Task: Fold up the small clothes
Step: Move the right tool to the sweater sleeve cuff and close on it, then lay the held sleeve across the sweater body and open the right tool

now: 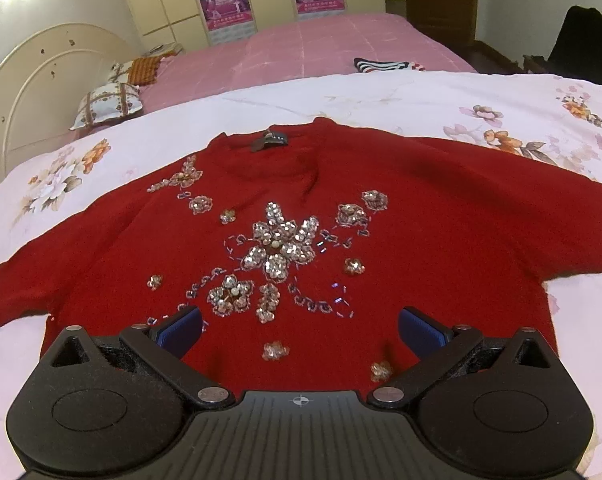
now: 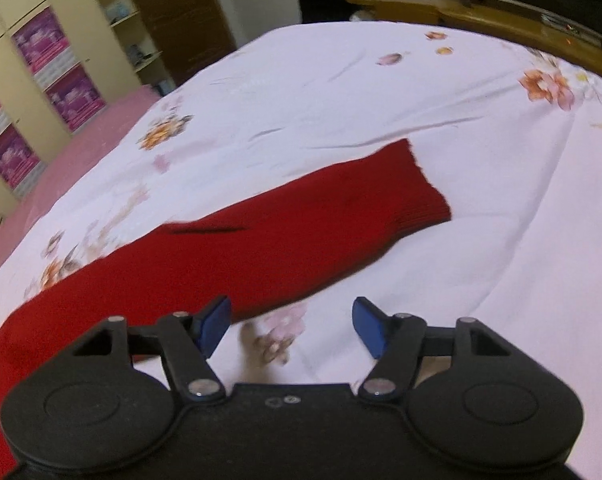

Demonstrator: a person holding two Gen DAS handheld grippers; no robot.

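A red sweater [image 1: 401, 216] with sequin flowers lies spread flat, front up, on a white floral quilt [image 1: 421, 96]. Its collar points away from me and both sleeves reach outward. My left gripper [image 1: 299, 330] is open and empty above the sweater's lower hem. In the right wrist view the sweater's right sleeve [image 2: 301, 224] stretches to the right, ending in a ribbed cuff [image 2: 425, 192]. My right gripper [image 2: 291, 328] is open and empty, just in front of that sleeve over the quilt [image 2: 481, 240].
A pink bedspread [image 1: 321, 48] lies beyond the quilt, with pillows [image 1: 109, 104] at the left by a cream headboard [image 1: 41, 80]. A striped cloth [image 1: 385, 65] lies at the quilt's far edge. Wardrobes [image 2: 41, 64] stand behind. A wooden bed frame [image 2: 501, 12] borders the right.
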